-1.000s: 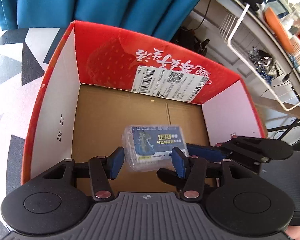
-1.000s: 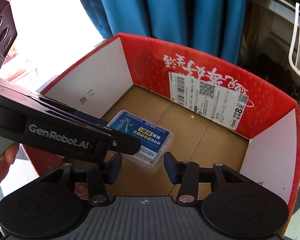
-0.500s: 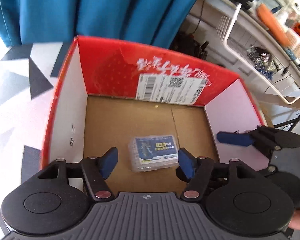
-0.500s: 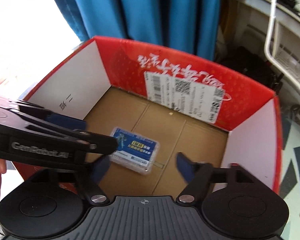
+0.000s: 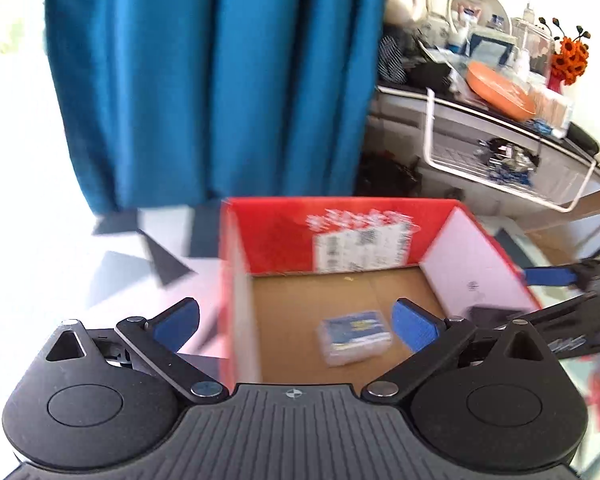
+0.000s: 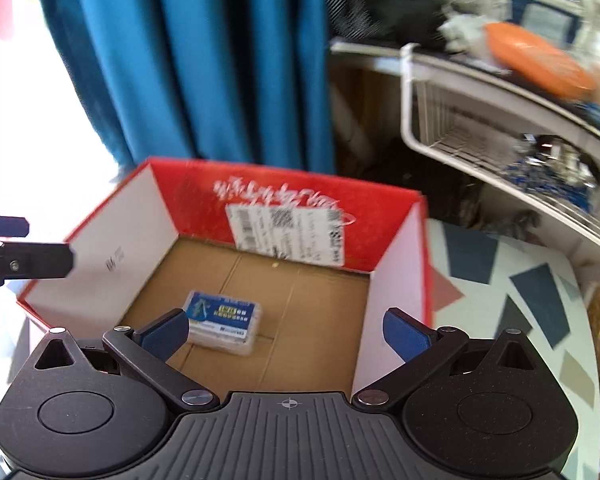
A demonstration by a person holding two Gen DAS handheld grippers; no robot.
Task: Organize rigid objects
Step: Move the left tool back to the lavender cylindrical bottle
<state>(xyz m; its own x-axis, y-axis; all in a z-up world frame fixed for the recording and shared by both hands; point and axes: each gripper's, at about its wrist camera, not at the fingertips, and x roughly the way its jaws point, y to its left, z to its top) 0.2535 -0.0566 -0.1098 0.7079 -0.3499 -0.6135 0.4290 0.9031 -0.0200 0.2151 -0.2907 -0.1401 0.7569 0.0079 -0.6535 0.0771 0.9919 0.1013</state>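
Note:
A clear plastic case with a blue label (image 5: 354,336) lies flat on the cardboard floor of a red open box (image 5: 272,236). It also shows in the right wrist view (image 6: 224,322) inside the same box (image 6: 392,208). My left gripper (image 5: 296,326) is open and empty, above the box's near left edge. My right gripper (image 6: 286,332) is open and empty, above the box's near side. Each gripper's fingers show at the edge of the other's view. Both views are blurred.
Blue curtains (image 5: 220,80) hang behind the box. A cluttered shelf with a white wire basket (image 5: 500,160) and an orange plate (image 5: 496,88) stands to the right. The box sits on a white surface with dark geometric shapes (image 6: 540,292).
Both grippers have opened wide, let go of the case and drawn back and up from the box. The case now lies on the box floor.

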